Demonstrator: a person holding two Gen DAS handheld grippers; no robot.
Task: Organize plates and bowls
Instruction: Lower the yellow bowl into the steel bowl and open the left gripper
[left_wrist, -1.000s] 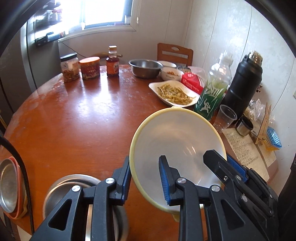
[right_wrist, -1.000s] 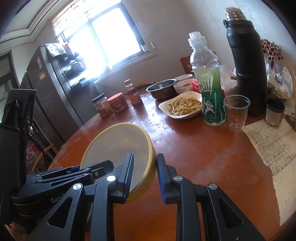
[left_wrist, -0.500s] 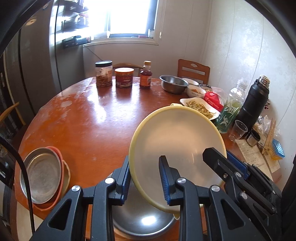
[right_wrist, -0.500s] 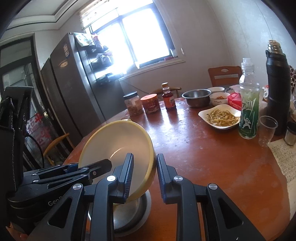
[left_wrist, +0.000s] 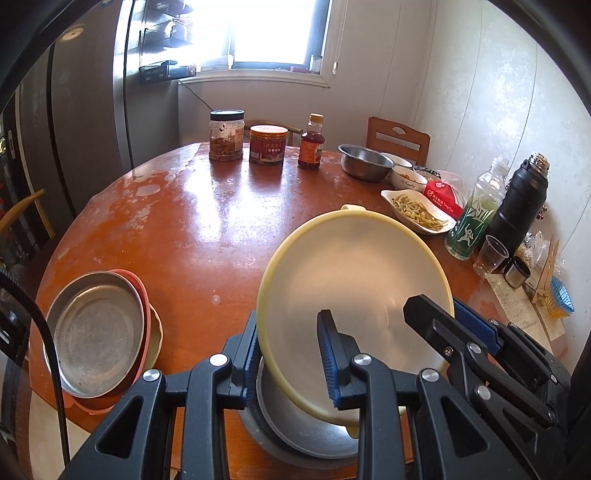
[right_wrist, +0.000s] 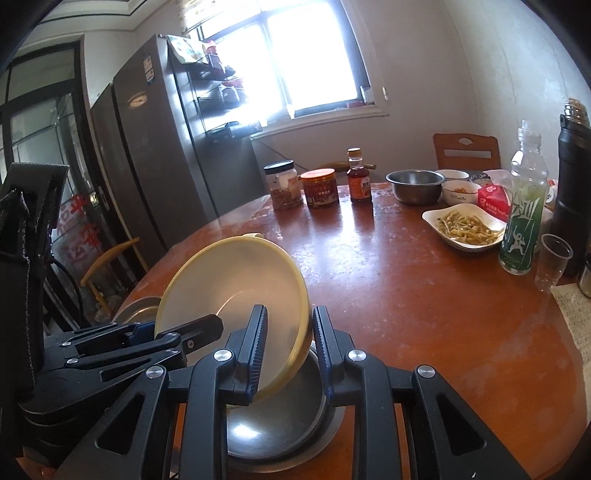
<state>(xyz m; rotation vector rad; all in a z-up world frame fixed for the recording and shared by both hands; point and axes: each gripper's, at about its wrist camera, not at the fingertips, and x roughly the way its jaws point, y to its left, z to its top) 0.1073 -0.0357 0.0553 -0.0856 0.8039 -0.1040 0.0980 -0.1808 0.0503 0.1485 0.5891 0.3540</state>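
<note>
— Two claws on one bowl? How are you holding it?

— Yes. My left claw (left_wrist: 288, 354) is pinching the near rim of the yellow bowl (left_wrist: 351, 280), one finger outside the wall and one inside. My right claw (right_wrist: 288, 347) is pinching the rim on the opposite side the same way. Both are pressed tight on the thin wall.

— Where is the bowl?

— Tilted up between the two claws, its lower edge just over the steel bowl (left_wrist: 306, 435) that sits on the desk (left_wrist: 207, 229) right beneath my fingers. Whether they touch I cannot tell.

— How do you expect it to handle?

— I judge it light, probably plastic, stiff enough to keep its shape but with a smooth, slick rim. A pinch on the edge alone could let it swing or slip, so holding opposite sides seems the safest way to keep it level.

— And the rest?

— A stack of plates (left_wrist: 96, 332) lies to the left of my left claw, well apart from the bowl.
</note>
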